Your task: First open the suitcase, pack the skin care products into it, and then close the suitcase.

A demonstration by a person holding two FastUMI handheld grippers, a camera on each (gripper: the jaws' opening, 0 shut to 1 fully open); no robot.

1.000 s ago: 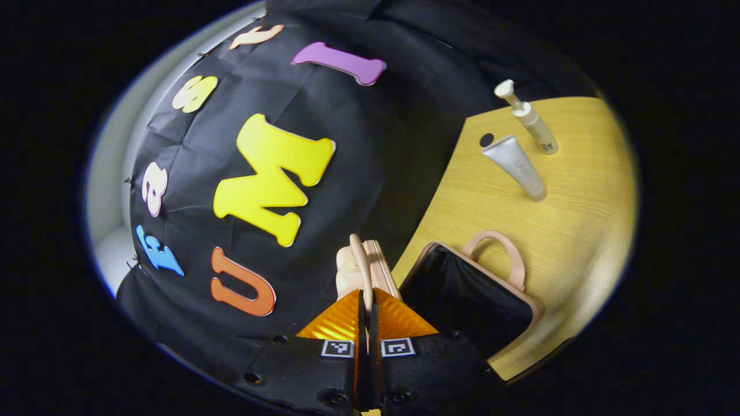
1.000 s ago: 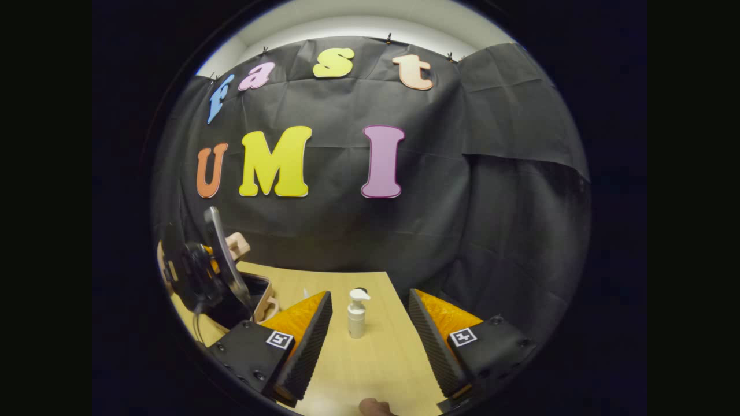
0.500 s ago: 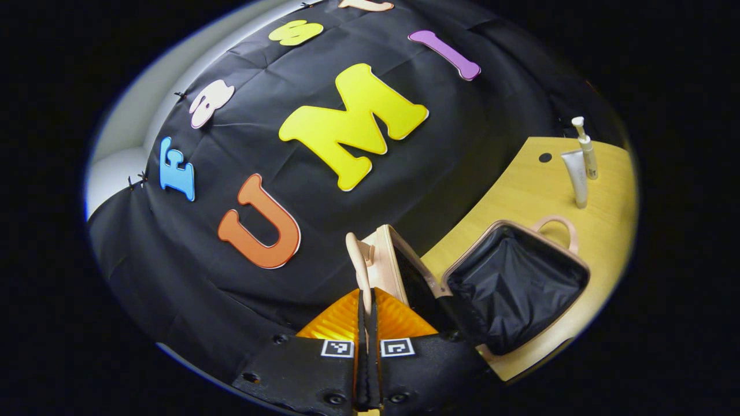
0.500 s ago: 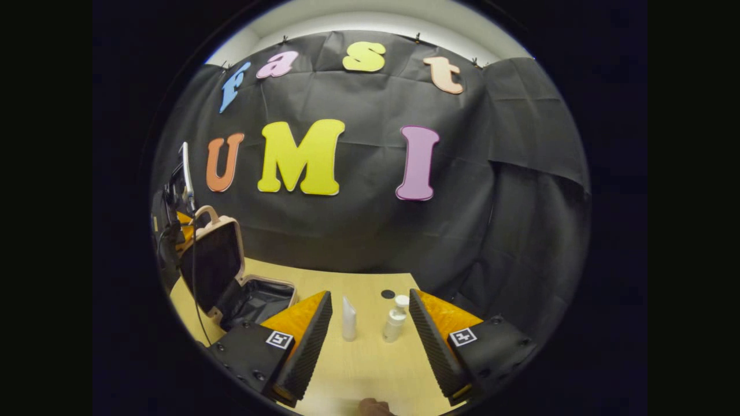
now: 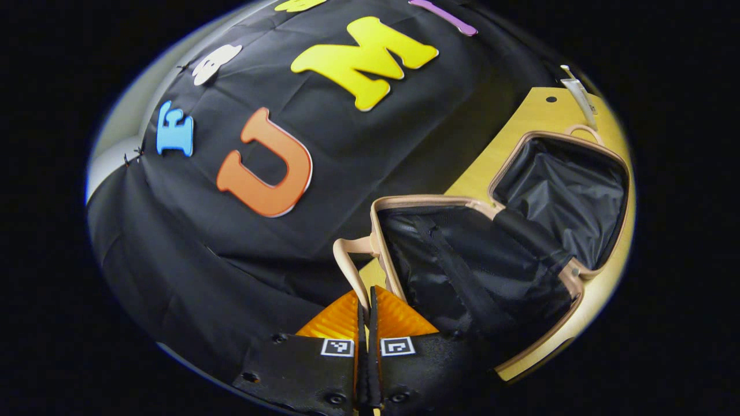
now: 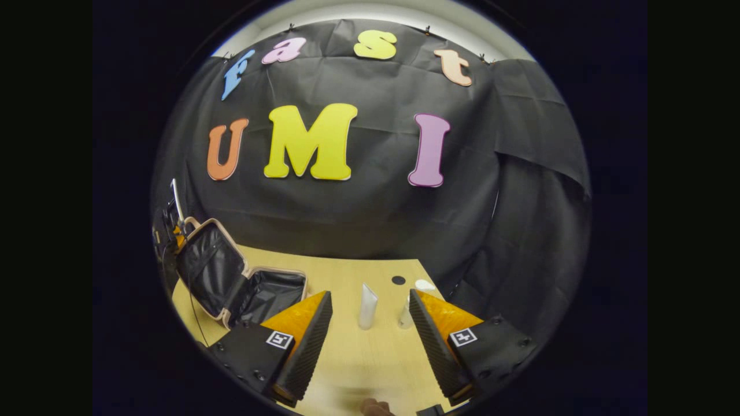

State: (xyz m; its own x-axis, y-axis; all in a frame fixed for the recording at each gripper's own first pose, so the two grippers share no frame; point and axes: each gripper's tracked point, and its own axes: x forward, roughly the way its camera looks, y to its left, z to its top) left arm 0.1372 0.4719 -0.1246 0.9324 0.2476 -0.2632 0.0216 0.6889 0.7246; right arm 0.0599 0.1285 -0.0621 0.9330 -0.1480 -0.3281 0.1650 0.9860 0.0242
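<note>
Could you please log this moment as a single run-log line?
phase: opening suitcase | left gripper: shut on lid handle | right gripper: open, facing tube and pump bottle | products: on table

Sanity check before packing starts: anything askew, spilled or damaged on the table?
Nothing stands out. The suitcase lies open on the table, its lid held up by the left gripper on the handle. The tube and pump bottle stand upright, no spills.
</note>
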